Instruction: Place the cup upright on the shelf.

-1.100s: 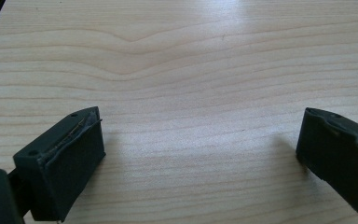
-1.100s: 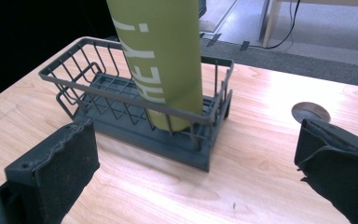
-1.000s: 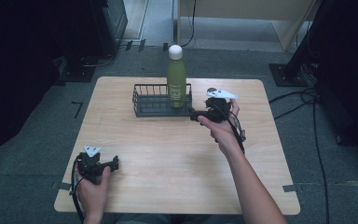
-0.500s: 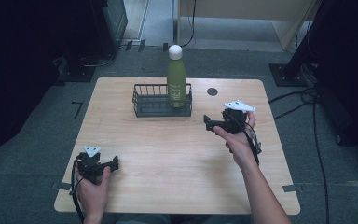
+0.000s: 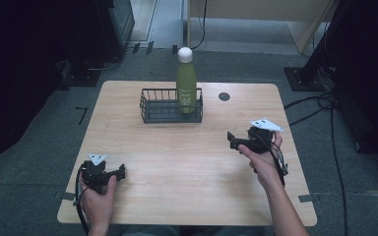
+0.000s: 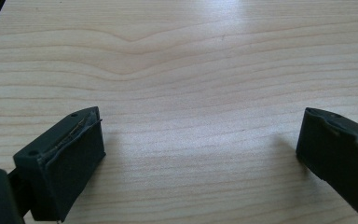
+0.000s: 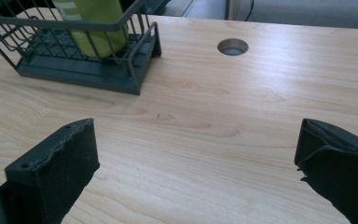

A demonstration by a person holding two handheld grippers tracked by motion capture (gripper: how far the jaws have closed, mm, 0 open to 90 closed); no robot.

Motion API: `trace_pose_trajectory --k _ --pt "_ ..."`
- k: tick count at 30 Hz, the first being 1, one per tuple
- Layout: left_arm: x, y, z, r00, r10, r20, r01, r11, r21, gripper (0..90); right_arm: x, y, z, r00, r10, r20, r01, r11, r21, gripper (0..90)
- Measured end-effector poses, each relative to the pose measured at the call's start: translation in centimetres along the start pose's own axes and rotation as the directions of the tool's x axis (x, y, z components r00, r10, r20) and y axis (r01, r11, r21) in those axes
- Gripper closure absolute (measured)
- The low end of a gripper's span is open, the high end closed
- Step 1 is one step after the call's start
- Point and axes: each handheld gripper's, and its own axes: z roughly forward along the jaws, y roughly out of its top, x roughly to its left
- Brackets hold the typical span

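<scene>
Both sets of jaws were wide apart with nothing between them, just bare wood under each. We had the right gripper (image 5: 240, 142) held a bit above the desk (image 5: 187, 167) near its right edge, aimed back toward the far middle, so in the right gripper view the basket (image 7: 88, 74) sat up in the top left. The left gripper (image 5: 112, 173) was parked down by the near left corner, basically resting there out of the way, and its own view was plain tabletop.

The green bottle (image 5: 186, 88) with the white cap stood upright inside the wire basket (image 5: 160, 110), tucked into the basket's right end, and the basket itself sat near the middle of the far edge. There was a small round cable hole (image 5: 224, 97) just right of it.

Our guess is the bottle was already where it was meant to go. It looked steady, with the wire walls around its base, and neither gripper was anywhere near touching it.
</scene>
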Motion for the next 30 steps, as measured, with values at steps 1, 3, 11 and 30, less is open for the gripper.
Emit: trace_pose_trajectory --k 1,3,11,30 --pt "0.0 0.0 0.0 1.0 0.0 0.0 0.0 1.0 0.0 1.1 -0.1 -0.2 -0.1 1.0 0.003 0.002 -0.003 1.0 0.001 0.0" --pt "0.0 0.0 0.0 1.0 -0.001 0.0 0.001 1.0 0.0 1.1 -0.6 -0.7 -0.4 0.9999 0.008 0.012 -0.008 1.0 0.003 0.0" --pt "0.0 0.0 0.0 1.0 0.002 0.0 -0.002 1.0 0.002 1.1 -2.4 -3.0 -1.5 0.9981 0.046 0.041 -0.046 0.999 0.004 0.0" --pt "0.0 0.0 0.0 1.0 0.002 0.0 -0.002 1.0 0.002 1.1 -7.0 -8.8 -4.7 0.9867 0.115 0.115 -0.119 0.992 0.037 0.0"
